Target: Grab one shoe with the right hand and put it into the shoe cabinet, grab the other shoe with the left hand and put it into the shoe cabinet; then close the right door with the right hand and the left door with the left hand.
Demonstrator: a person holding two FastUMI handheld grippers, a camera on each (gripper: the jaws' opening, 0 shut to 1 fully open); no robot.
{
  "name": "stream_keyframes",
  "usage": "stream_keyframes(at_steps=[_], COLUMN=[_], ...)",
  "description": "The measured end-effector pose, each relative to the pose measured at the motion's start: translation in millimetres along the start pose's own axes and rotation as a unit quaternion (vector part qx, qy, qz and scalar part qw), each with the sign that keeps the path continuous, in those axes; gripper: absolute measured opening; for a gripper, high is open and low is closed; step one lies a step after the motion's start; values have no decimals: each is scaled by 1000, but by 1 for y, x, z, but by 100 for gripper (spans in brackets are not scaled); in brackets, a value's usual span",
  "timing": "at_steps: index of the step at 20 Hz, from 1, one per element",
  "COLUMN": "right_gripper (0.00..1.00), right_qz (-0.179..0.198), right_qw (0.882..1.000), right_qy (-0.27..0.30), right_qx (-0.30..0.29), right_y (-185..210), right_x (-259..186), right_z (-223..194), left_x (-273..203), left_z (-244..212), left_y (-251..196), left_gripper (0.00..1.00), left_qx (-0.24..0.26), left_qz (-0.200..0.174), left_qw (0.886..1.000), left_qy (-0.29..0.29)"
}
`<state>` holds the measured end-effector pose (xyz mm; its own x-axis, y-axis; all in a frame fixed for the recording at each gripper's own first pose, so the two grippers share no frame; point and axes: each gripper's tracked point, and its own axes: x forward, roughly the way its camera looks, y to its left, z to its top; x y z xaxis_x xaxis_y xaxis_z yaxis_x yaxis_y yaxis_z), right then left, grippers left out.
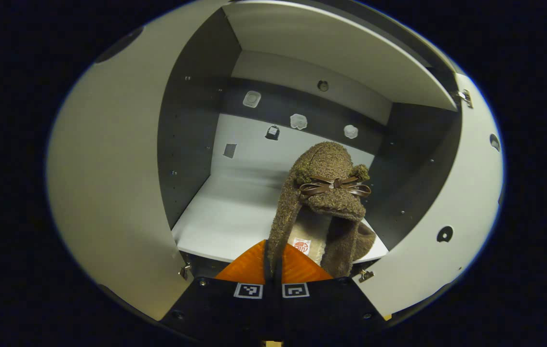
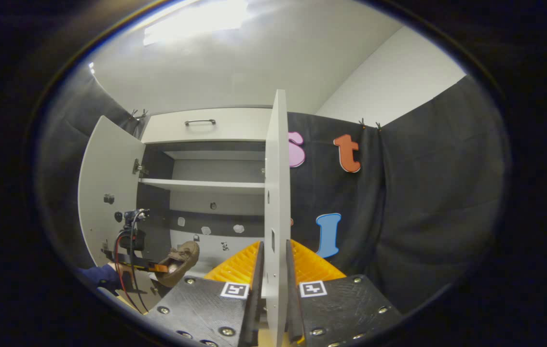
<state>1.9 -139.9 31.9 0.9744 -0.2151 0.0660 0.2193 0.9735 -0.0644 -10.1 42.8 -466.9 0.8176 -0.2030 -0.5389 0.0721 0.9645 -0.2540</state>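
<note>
A brown fuzzy shoe (image 1: 324, 193) with a dark bow hangs toe-up in front of the cabinet's lower shelf (image 1: 225, 226). My left gripper (image 1: 273, 250) is shut on its side wall near the heel. A second brown rounded shape (image 1: 364, 241) lies on the shelf just behind it at the right; I cannot tell whether it is the other shoe. In the right gripper view the left gripper (image 2: 157, 267) holds the shoe (image 2: 179, 260) at the cabinet's opening. My right gripper (image 2: 275, 260) straddles the edge of the open right door (image 2: 276, 183), both fingers against it.
The left door (image 2: 107, 193) stands wide open, as does the one at my left (image 1: 109, 193). An upper shelf (image 2: 201, 184) spans the cabinet, with a drawer handle (image 2: 200, 122) above it. A blue sleeve (image 2: 102, 277) and cables (image 2: 121, 260) sit behind the left gripper.
</note>
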Motion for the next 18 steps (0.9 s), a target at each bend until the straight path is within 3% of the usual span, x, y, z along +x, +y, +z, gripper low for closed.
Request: stream_keyframes(at_steps=[8,11,18], right_gripper=[24,23,23], right_qz=[-38,-45,-40], right_qw=[999,998,998], right_qy=[1,10,17], right_qx=[-31,-38,-35], right_y=[-23,-25,-17], right_x=[-8,-9,-6], right_z=[2,-2,-7], left_x=[-31,-14,-9], left_z=[-3,-4,-6], left_y=[5,12,13], left_gripper=[1,0,3], left_qx=[-12,-6,52], left_qz=[54,63,82], left_qw=[997,997,993], left_qy=[47,53,71])
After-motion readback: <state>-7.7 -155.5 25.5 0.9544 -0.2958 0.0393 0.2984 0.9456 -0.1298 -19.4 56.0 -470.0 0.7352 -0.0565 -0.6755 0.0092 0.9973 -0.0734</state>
